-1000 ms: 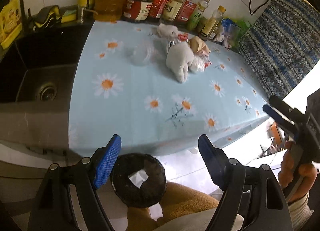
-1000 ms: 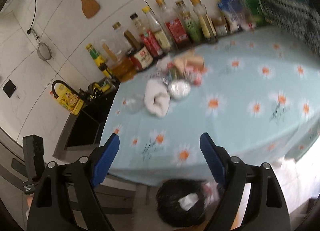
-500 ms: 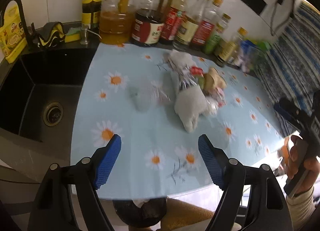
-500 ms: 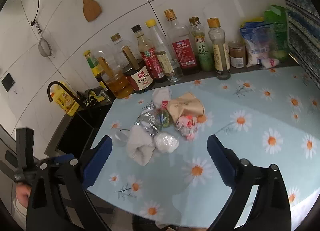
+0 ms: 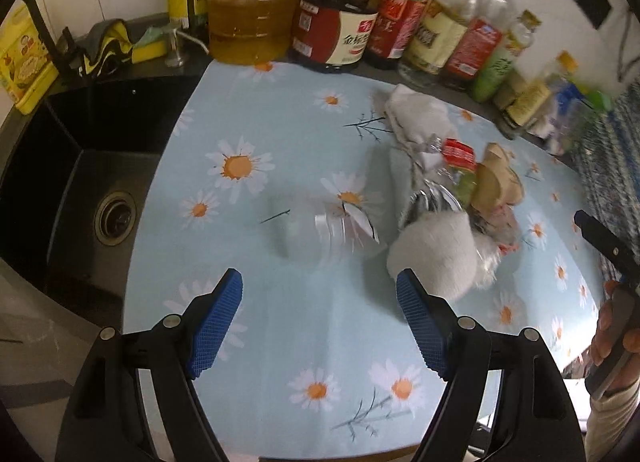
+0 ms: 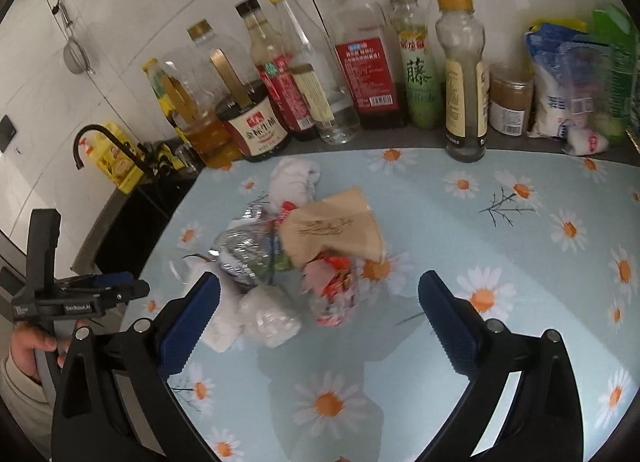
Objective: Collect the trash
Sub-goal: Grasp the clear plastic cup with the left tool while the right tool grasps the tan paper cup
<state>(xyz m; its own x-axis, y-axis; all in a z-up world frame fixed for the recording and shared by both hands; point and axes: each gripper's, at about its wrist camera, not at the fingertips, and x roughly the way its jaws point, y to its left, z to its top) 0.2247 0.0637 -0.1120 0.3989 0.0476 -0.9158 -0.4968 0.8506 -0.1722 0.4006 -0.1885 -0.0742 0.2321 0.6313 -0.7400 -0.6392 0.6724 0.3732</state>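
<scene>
Both our grippers have swung in from the table edge to hover over the trash pile [image 6: 296, 258] at mid-frame; the bin seen below a second ago has left view. Our right gripper [image 6: 320, 302] has just been opening, nothing between its jaws; our left gripper [image 5: 320, 302] gapes empty near a clear cup [image 5: 320, 229]. Picking can start: crinkled foil, soft white tissue, brown paper, glossy wrappers on a smooth daisy-print table [image 5: 280, 342]
</scene>
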